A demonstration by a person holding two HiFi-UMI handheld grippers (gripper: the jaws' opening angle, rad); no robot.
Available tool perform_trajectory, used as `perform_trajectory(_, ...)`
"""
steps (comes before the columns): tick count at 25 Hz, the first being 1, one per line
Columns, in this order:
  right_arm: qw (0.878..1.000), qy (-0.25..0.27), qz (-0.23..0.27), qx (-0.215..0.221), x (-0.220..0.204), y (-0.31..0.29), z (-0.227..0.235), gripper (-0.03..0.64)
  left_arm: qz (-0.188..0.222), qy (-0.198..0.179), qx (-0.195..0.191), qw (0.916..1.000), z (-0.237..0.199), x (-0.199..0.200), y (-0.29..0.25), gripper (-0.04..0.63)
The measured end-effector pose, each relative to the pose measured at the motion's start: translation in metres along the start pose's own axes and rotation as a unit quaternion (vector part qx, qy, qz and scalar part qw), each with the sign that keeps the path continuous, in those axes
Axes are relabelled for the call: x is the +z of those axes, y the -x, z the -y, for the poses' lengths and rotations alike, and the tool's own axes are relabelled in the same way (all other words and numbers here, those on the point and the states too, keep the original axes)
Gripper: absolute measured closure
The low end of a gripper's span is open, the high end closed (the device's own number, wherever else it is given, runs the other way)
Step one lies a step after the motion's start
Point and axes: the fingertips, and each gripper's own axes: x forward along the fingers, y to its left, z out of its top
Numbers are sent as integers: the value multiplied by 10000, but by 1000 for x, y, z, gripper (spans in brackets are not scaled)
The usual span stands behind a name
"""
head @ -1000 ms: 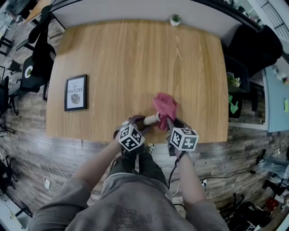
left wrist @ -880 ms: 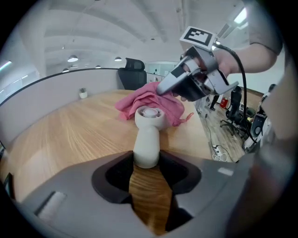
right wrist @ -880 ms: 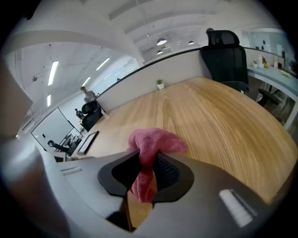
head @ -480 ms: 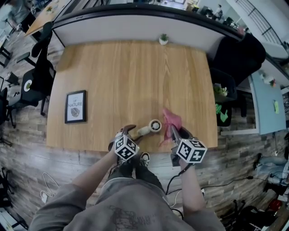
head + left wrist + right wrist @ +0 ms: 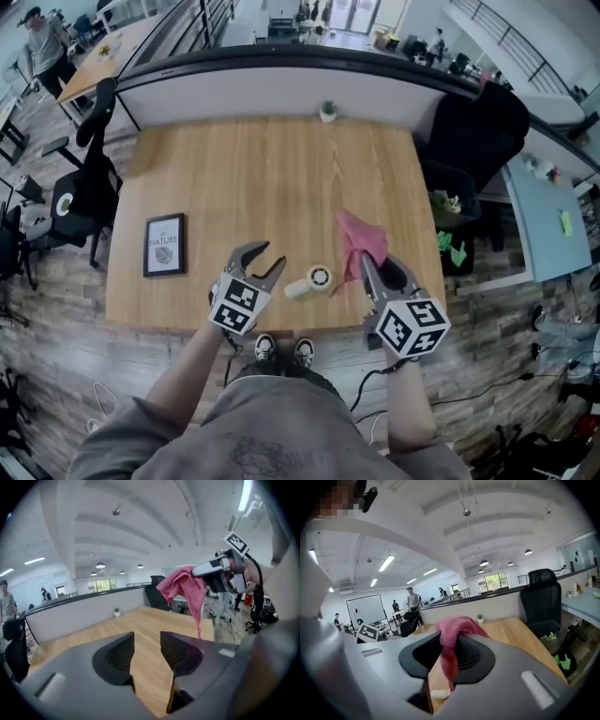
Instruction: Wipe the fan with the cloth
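Fan [image 5: 308,281] lies on wooden surface [image 5: 253,169] near front edge, between two tongs in head view. Left tongs [image 5: 272,256] spread, now closing, empty. Right tongs [image 5: 375,265] pinch pink cloth [image 5: 359,239]; cloth hangs just beside fan.

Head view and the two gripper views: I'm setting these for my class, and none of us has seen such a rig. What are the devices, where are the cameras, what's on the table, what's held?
A person holds a two-jaw gripper in each hand. The head view looks down from the person's head; each gripper view looks along its own jaws. On the table: a fan, a framed print, a plant. The right gripper is shut on a pink cloth. The left gripper is empty, its jaws closing.
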Motion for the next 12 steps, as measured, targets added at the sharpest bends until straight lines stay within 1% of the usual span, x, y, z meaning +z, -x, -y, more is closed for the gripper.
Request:
perform_trajectory(3, 9989, 234, 404, 56, 39, 10, -12, 535, 631, -109, 159, 9978, -18, 61, 22, 423)
perform_trajectory(6, 9948, 515, 875, 67, 76, 26, -24, 535, 1331, -155, 309, 9905, -26, 118, 49, 423)
perform_trajectory(7, 9927, 621, 1029, 60, 88, 31, -28, 535, 1501, -208, 372, 9877, -28, 135, 58, 425)
perform_trajectory(9, 9881, 806, 1310, 45, 110, 41, -36, 535, 1787, -313, 477, 9822, -31, 162, 76, 462)
perform_trajectory(12, 9813, 1004, 1640, 46, 131, 56, -50, 535, 2134, -336, 555, 9748, -34, 187, 102, 468)
